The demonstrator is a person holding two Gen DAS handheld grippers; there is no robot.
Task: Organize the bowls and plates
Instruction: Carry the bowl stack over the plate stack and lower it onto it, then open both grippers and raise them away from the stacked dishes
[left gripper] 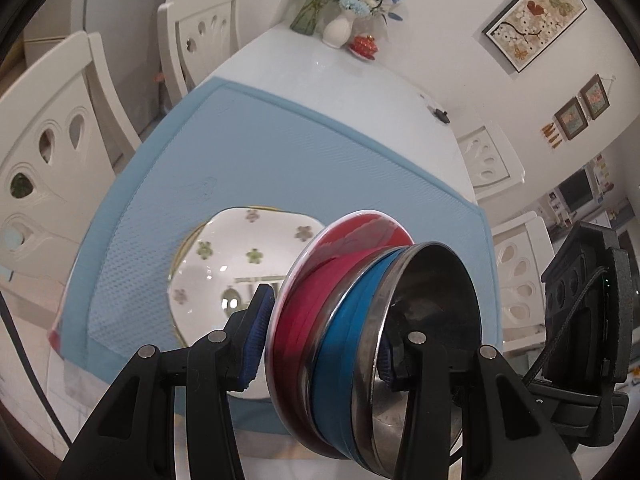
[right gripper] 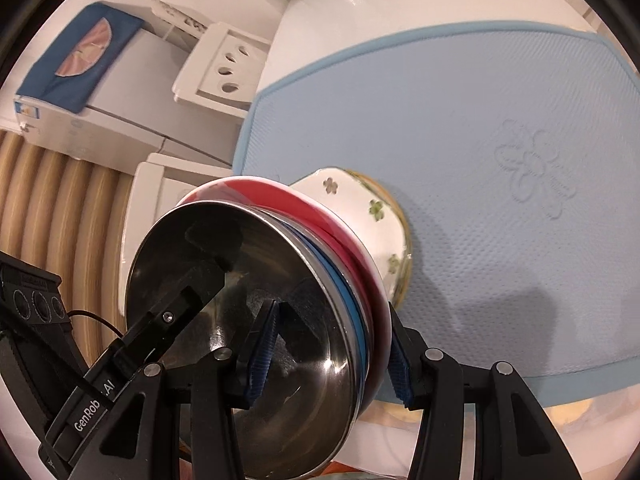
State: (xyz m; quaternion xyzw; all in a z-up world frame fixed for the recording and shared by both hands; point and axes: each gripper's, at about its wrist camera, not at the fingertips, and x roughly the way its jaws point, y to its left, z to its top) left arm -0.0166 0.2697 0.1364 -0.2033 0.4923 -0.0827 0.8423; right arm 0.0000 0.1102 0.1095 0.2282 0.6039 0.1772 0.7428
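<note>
Steel bowl (left gripper: 424, 344) nested with blue and red ones, both tongs (left gripper: 320, 340) (right gripper: 332, 356) clamped across the stack's rims, carried over the floral bowl (left gripper: 240, 264) on the desk mat (right gripper: 480, 120). Probably stacking next: keep both level, lower together.

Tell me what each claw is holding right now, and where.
Both grip one nested bowl stack by its rim: left claw and right claw on opposite sides, each with one finger inside the steel bowl.

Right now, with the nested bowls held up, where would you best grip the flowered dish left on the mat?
Take the flowered dish by its flared rim, coming from above at a free near side. It sits upright on the blue mat, walls sloping outward, so one jaw fits inside, one outside.
</note>
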